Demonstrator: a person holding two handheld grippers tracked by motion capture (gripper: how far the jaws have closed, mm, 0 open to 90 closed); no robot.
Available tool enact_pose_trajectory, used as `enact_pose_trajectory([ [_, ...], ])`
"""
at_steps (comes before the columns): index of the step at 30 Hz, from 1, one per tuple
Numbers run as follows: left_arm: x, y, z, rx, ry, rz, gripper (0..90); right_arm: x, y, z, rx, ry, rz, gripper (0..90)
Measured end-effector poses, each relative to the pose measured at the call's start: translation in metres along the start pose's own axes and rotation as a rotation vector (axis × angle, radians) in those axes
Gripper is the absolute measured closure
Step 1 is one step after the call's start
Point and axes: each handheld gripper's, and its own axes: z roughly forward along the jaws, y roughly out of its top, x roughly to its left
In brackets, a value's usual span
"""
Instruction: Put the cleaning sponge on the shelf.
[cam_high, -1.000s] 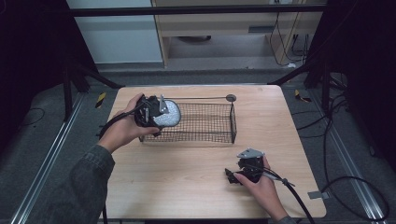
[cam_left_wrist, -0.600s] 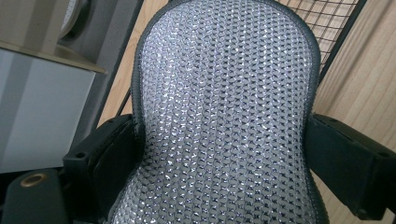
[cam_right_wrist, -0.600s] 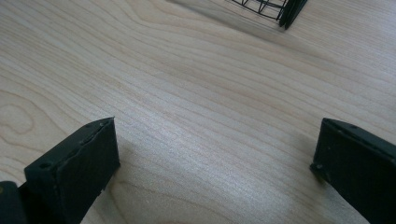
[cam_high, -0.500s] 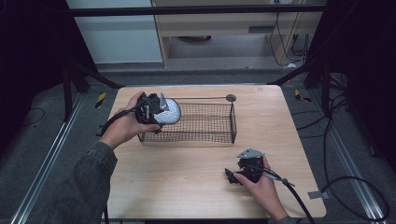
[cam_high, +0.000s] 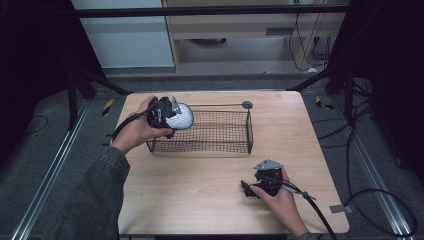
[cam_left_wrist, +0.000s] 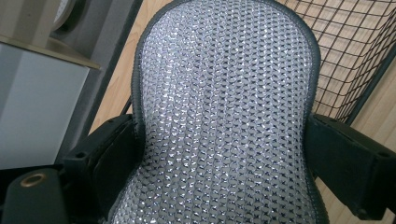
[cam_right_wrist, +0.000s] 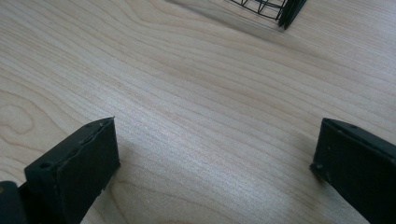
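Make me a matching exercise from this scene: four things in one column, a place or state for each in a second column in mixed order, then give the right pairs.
Things:
1. left gripper
2. right gripper
3. wire basket
4. sparkly pouch

Places or states:
A. standing on the far half of the table
B. open, low over bare wood near the front edge
C. squeezed between two black jaws
D. held up at the basket's left end, shut on something

Pairs: 1-D, 2-B, 3-A, 4-C
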Motion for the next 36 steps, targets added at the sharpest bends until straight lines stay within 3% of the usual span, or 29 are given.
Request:
enact_pose_trajectory([
  [10, 0.004, -0.005, 0.009, 0.000, -0.022, -0.014, 10.0, 0.000, 0.000, 0.000, 0.001, 0.000, 0.000, 0.4],
  [26, 0.008, -0.001, 0.026, -0.002, -0.080, -0.005, 9.9, 0.000, -0.001, 0.000, -0.001, 0.000, -0.003, 0.4],
  [36, 0.008, 0.000, 0.038, 0.015, -0.119, 0.023, 9.8, 0.000, -0.001, -0.001, -0.003, 0.001, -0.002, 0.4],
])
